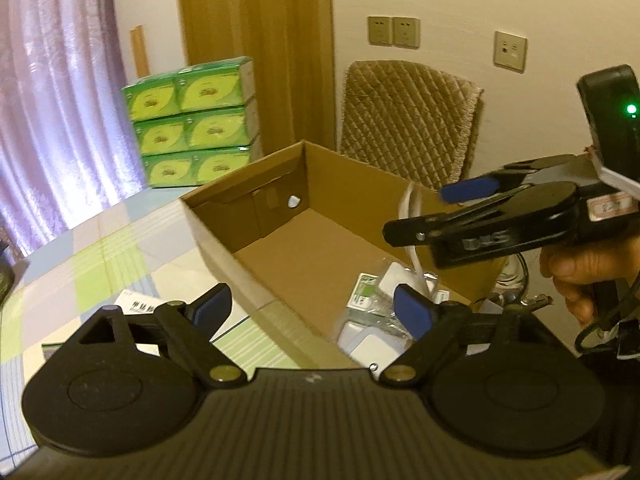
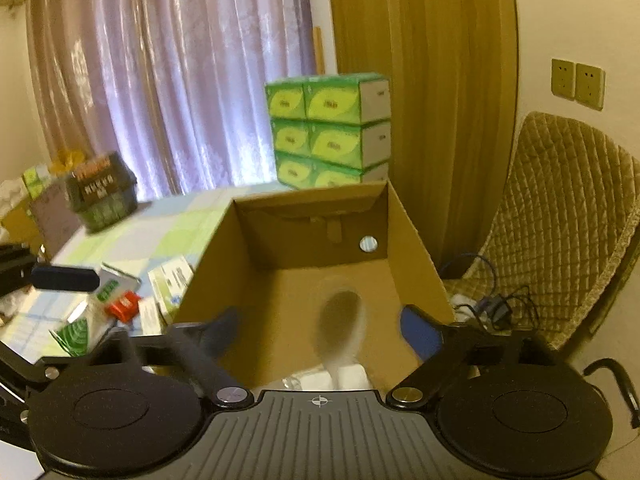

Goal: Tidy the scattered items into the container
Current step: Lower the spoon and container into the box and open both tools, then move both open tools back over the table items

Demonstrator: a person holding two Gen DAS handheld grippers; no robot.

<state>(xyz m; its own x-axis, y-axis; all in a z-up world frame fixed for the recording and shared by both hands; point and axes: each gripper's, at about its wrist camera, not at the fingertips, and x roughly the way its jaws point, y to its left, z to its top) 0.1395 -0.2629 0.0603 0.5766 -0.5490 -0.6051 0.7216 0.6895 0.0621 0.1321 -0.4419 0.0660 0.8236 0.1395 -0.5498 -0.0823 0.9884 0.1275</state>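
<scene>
Left wrist view: the left gripper [image 1: 314, 312], jaws spread and empty, is held over the near rim of the cardboard box [image 1: 224, 236] on the tabletop; white packets [image 1: 372, 300] lie in its near corner. Right wrist view: the right gripper [image 2: 320, 330], jaws spread, is seen above the box, a blurred white item [image 2: 340, 332] between them. Scattered packets [image 2: 120, 304] remain at the box's left.

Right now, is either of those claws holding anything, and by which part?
Neither. The left gripper and right gripper are both open. A blurred white item appears loose between the right one's fingers, over the cardboard box.
</scene>
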